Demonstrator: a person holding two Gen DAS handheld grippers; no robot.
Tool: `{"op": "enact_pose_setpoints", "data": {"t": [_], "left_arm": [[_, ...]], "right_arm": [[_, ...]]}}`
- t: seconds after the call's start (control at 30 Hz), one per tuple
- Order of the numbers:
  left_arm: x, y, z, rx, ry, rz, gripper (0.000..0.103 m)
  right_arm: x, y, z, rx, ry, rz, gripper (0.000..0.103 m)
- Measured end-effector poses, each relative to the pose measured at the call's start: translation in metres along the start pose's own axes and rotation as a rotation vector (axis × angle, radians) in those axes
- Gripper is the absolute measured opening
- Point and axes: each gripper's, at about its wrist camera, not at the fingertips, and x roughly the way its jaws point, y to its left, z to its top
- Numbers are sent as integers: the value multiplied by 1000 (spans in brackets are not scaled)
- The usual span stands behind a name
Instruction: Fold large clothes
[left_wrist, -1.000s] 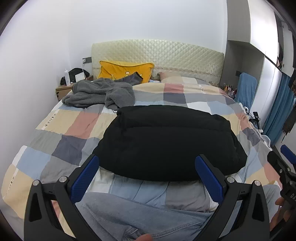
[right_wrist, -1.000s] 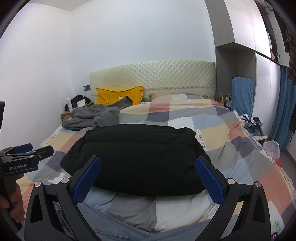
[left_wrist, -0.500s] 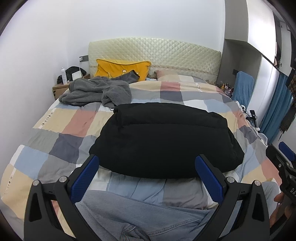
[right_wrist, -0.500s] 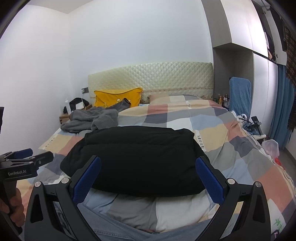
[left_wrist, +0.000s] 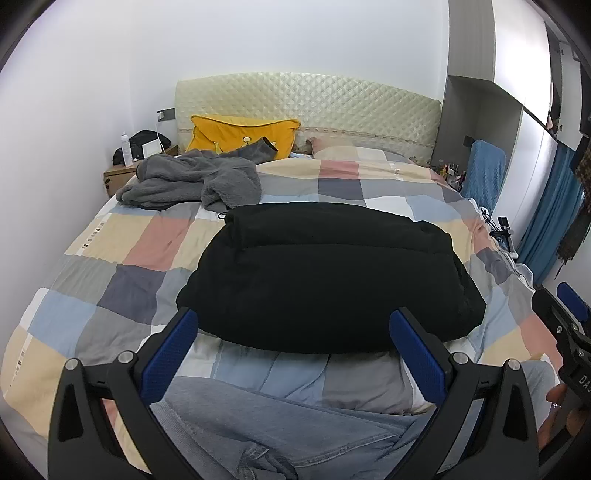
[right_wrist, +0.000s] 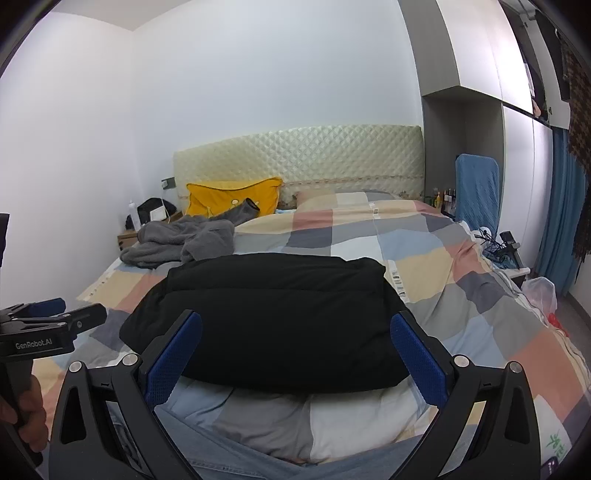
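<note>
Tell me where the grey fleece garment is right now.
The grey fleece garment lies crumpled on the bed's far left, just in front of the yellow pillow, beyond the folded black jacket in both wrist views.

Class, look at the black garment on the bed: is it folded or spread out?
Folded. The black garment lies as a compact, thick bundle with layered edges, no sleeves spread out.

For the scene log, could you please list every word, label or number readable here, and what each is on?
"GenRobot.AI": on the left hand-held gripper, seen from the right wrist view.
"DA": cut-off letters on the right hand-held gripper, at the left wrist view's edge.
Green mark on the duvet corner: unreadable.
Bottles by the headboard: too small.
</note>
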Motion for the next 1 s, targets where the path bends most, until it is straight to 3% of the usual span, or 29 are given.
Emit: {"op": "enact_pose_setpoints", "data": {"t": [1.0], "left_arm": [[1, -11, -1, 11, 18, -11, 103]], "right_arm": [[-1, -6, -5, 11, 8, 0, 103]]}}
